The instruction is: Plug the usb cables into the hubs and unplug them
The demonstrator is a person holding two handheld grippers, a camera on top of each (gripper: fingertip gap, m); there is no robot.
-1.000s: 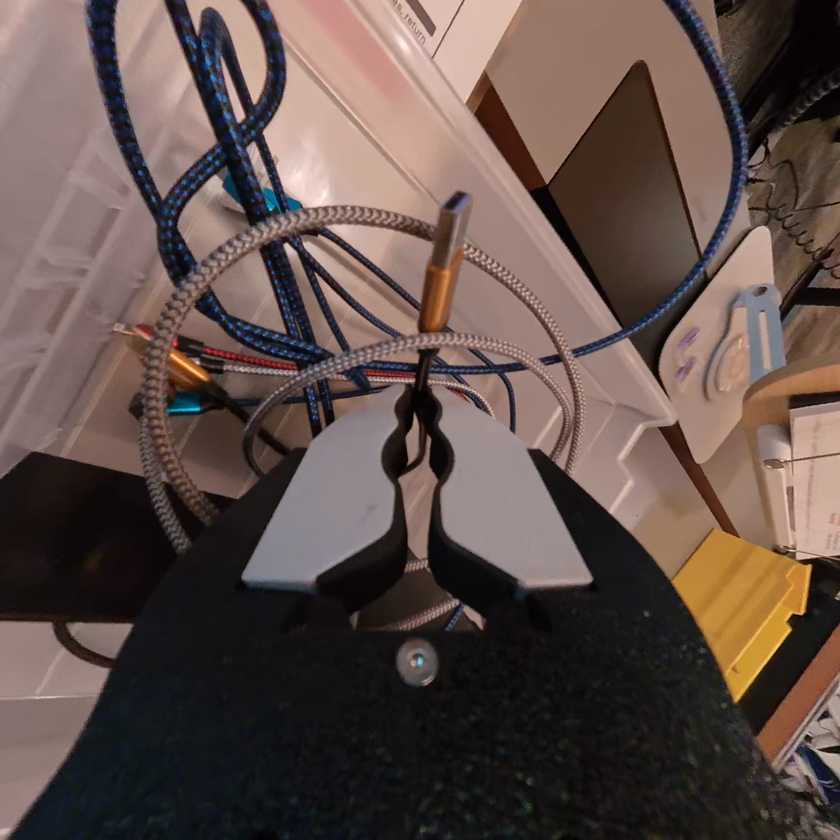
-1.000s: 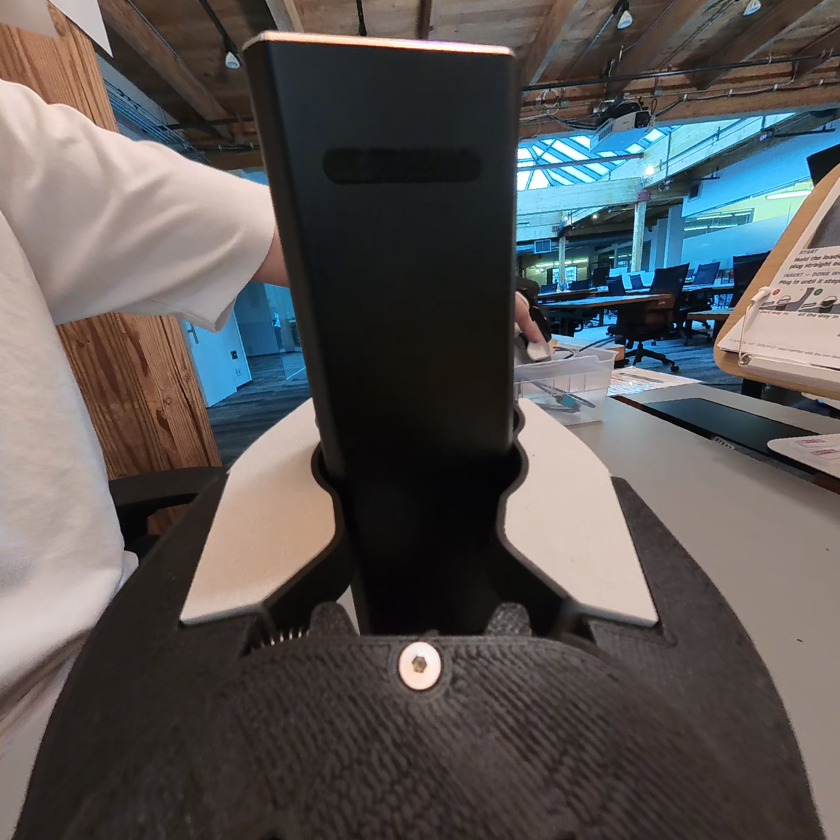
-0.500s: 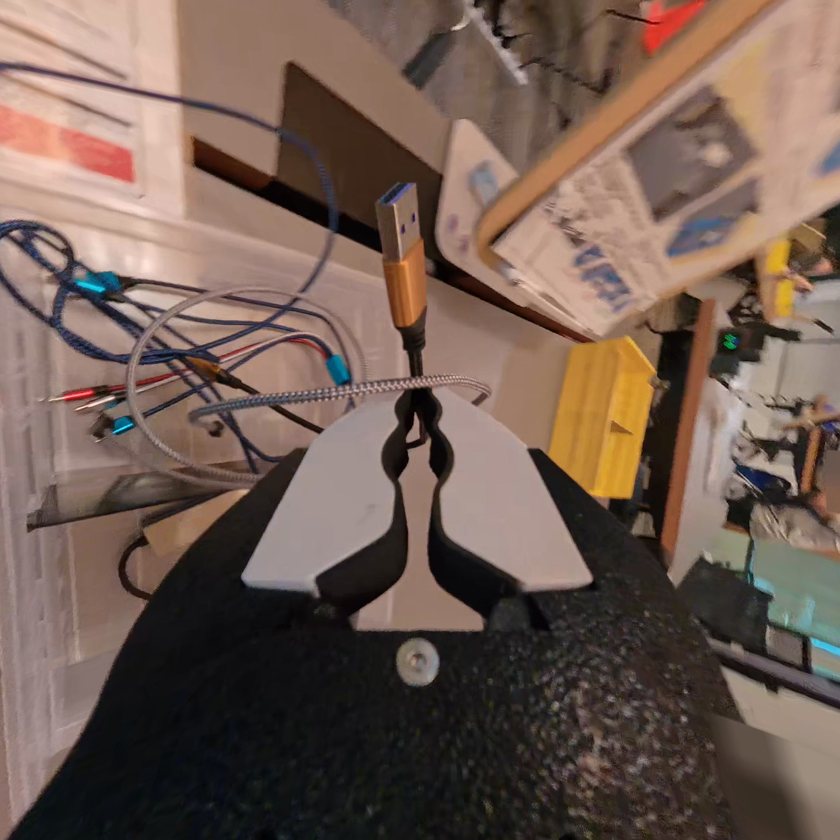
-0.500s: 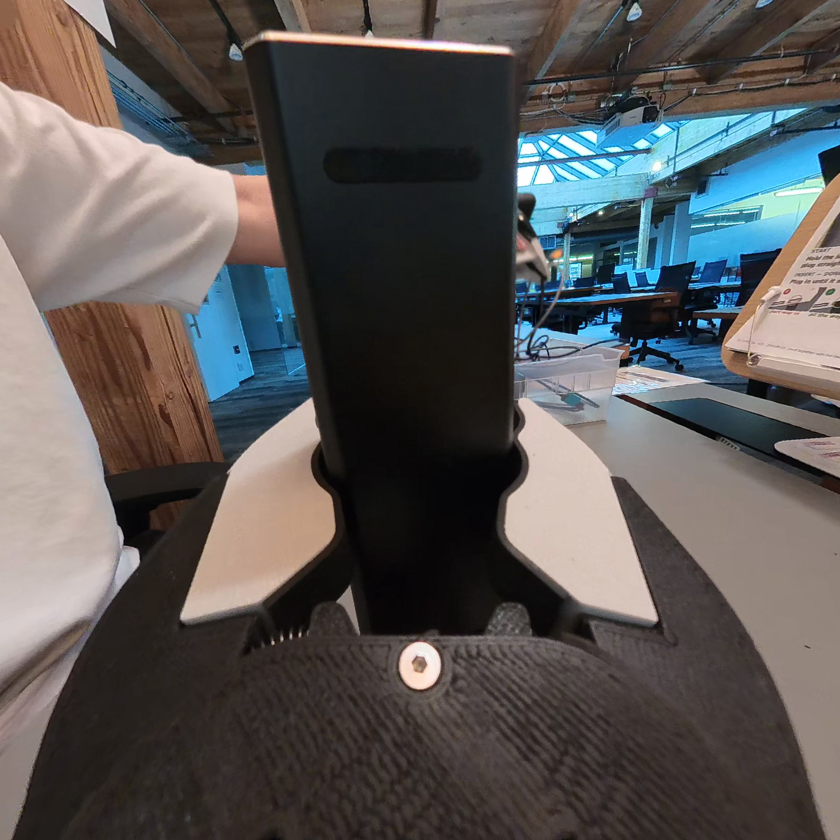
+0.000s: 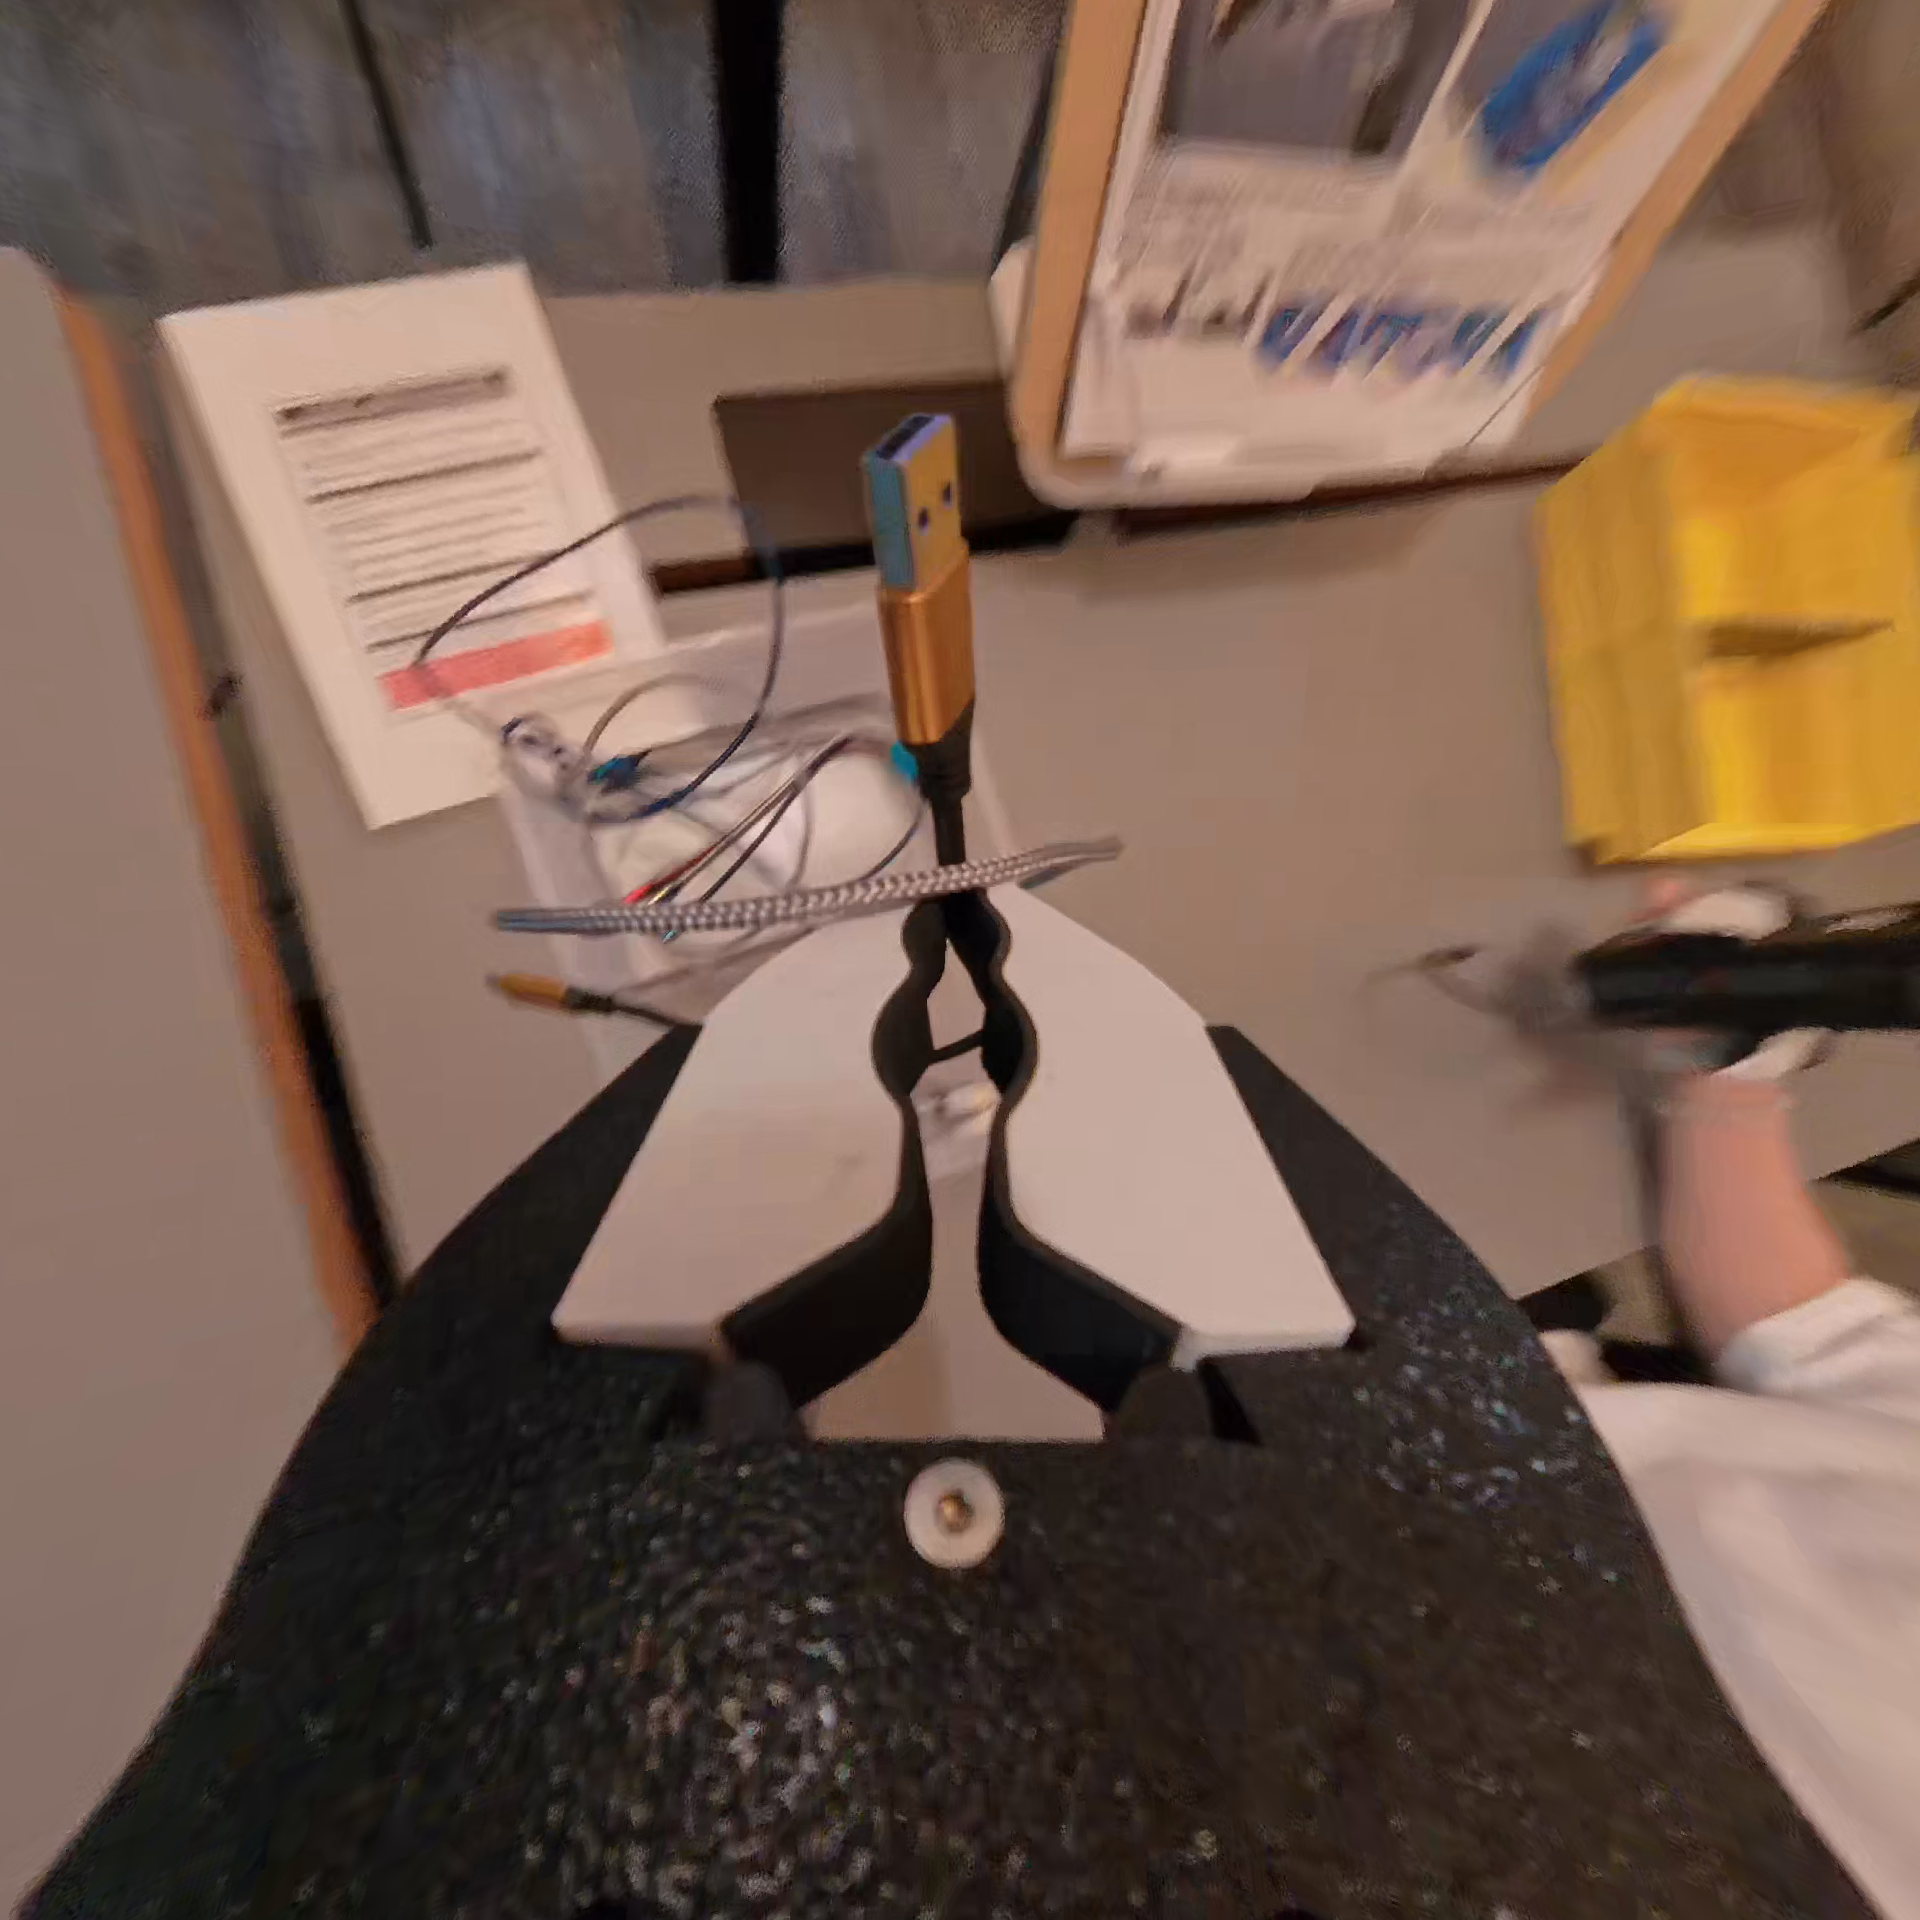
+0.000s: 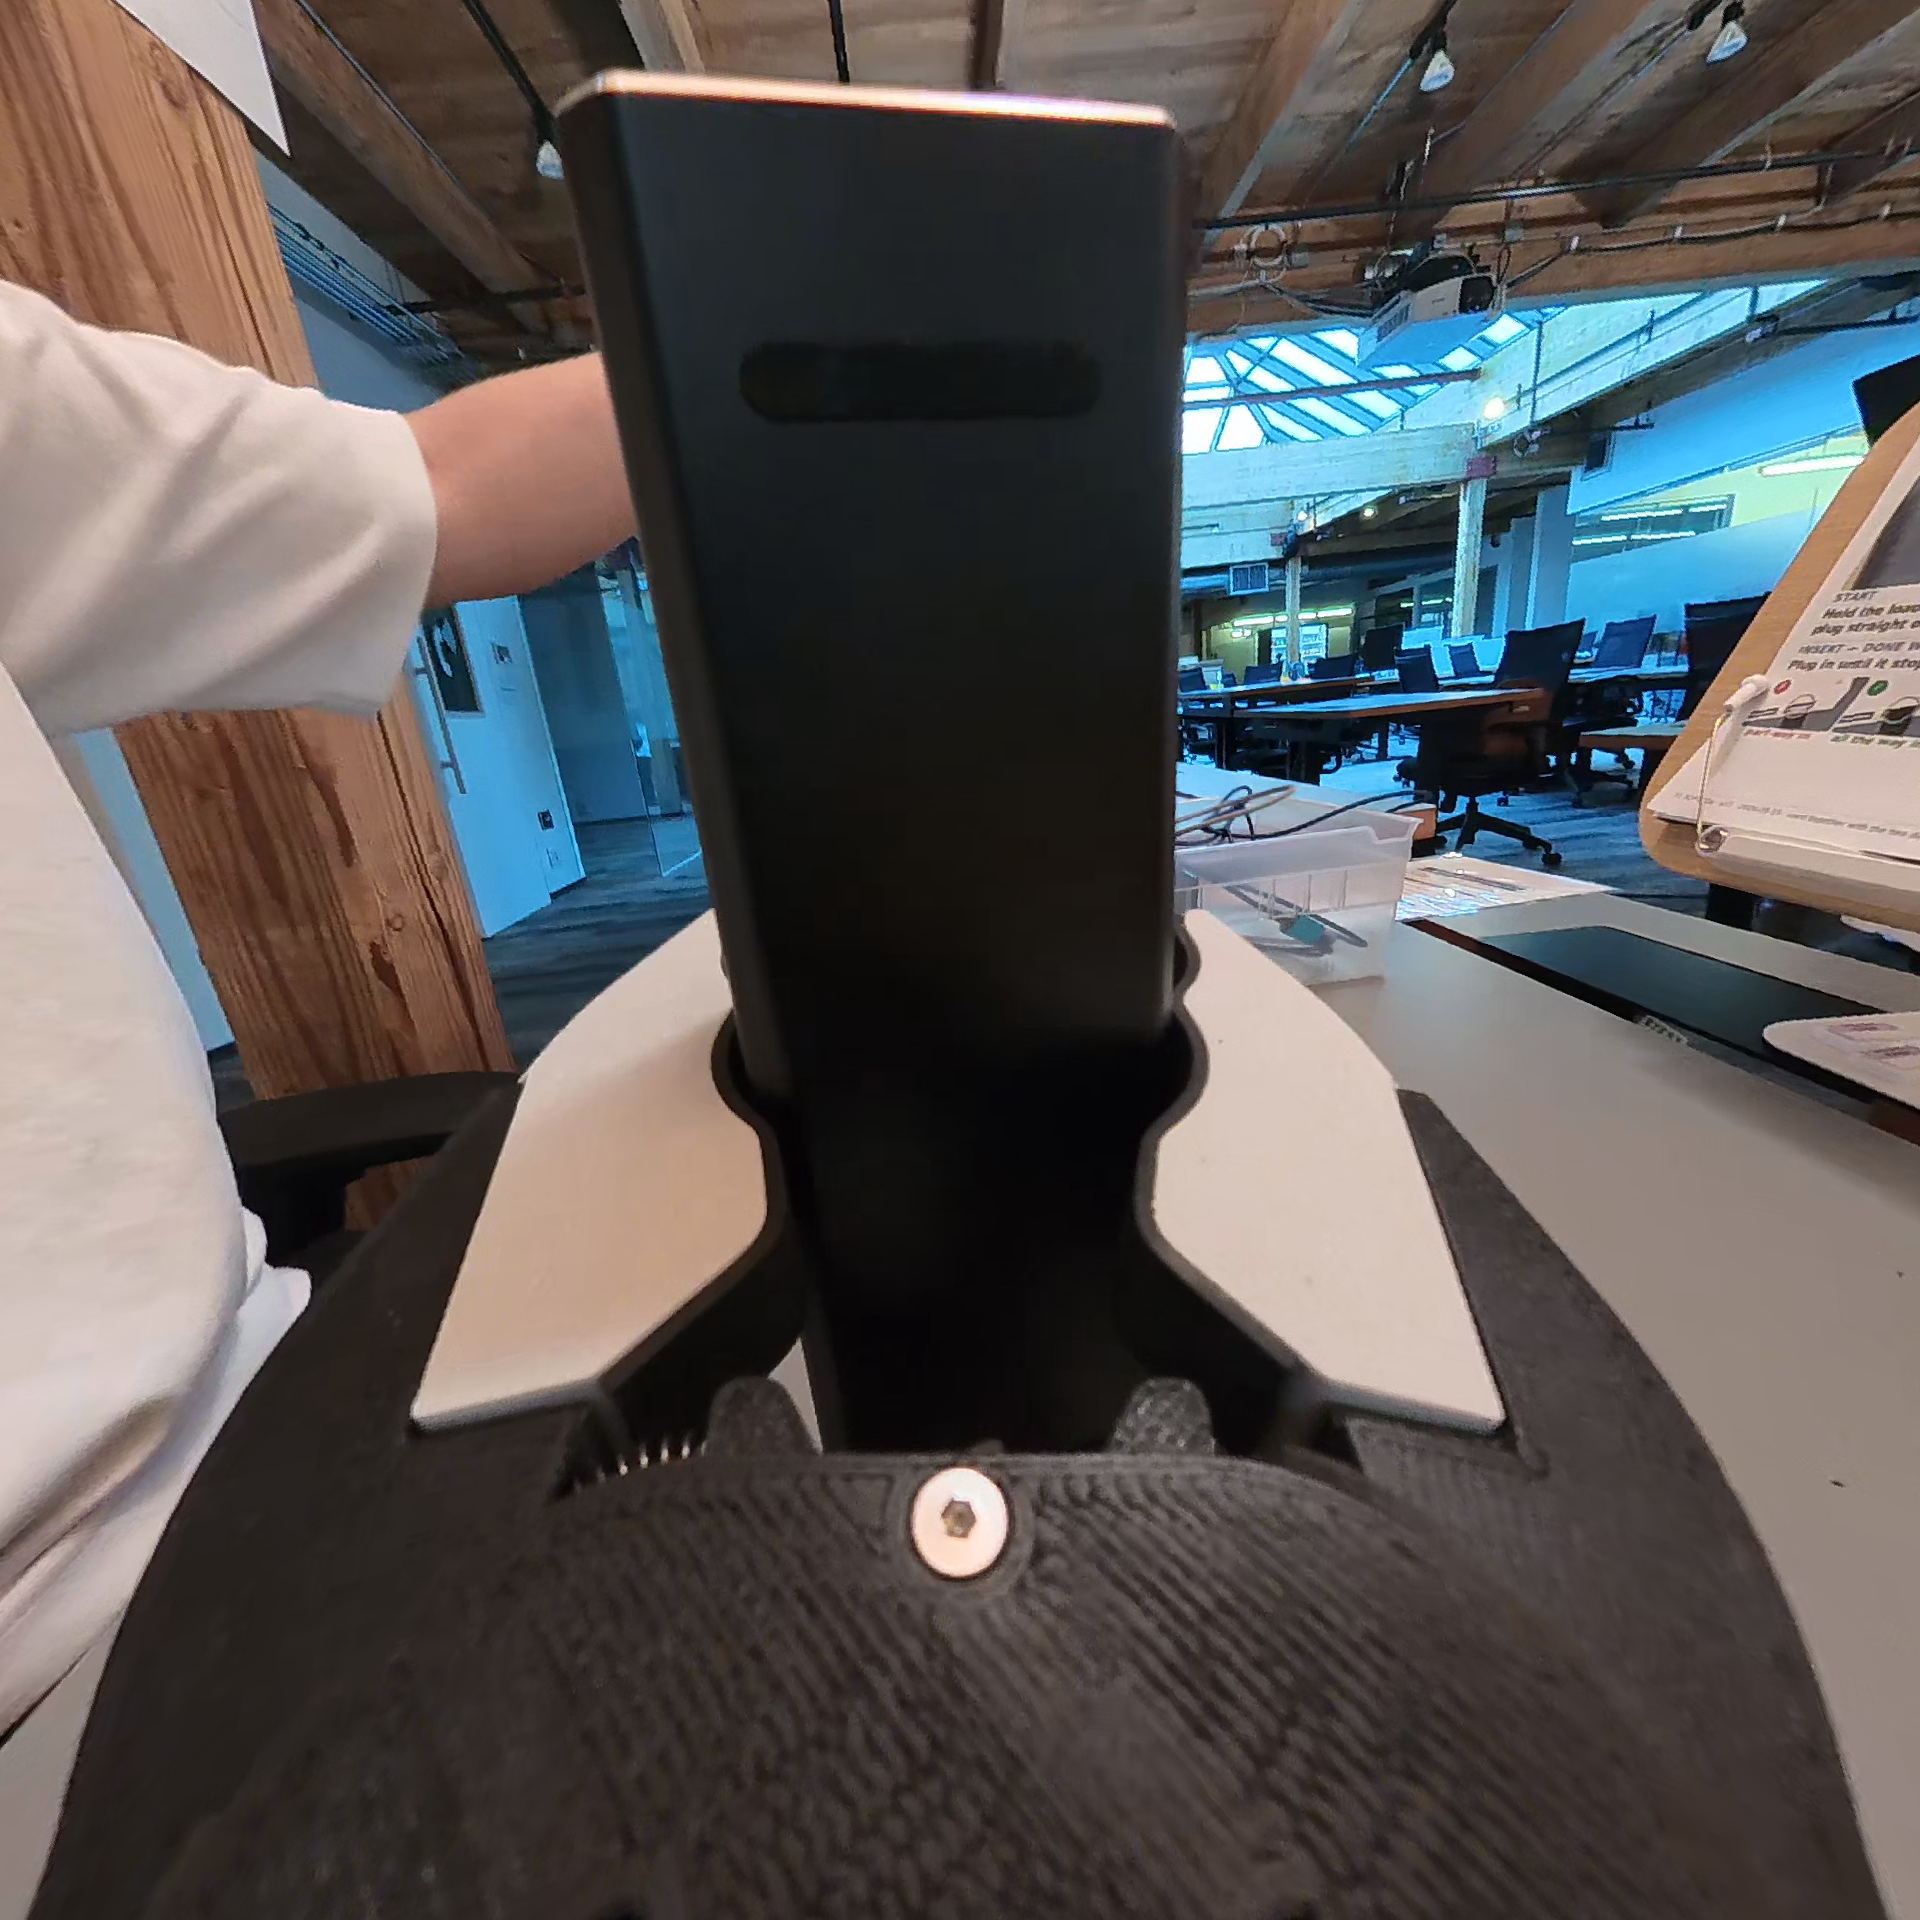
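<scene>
The left gripper (image 5: 954, 920) is pinched tight on the black neck of a usb cable (image 5: 940, 810), whose gold plug (image 5: 925, 603) stands upright above the fingertips, metal end up. A grey braided length (image 5: 810, 894) of cable crosses just in front of the fingers. Behind it, a clear bin (image 5: 665, 831) holds a tangle of other cables. The right gripper (image 6: 956, 1060) is clamped on a tall black hub (image 6: 904, 582), held upright above the grey table (image 6: 1621, 1164). A yellow box (image 5: 1725, 623) sits off to the right.
</scene>
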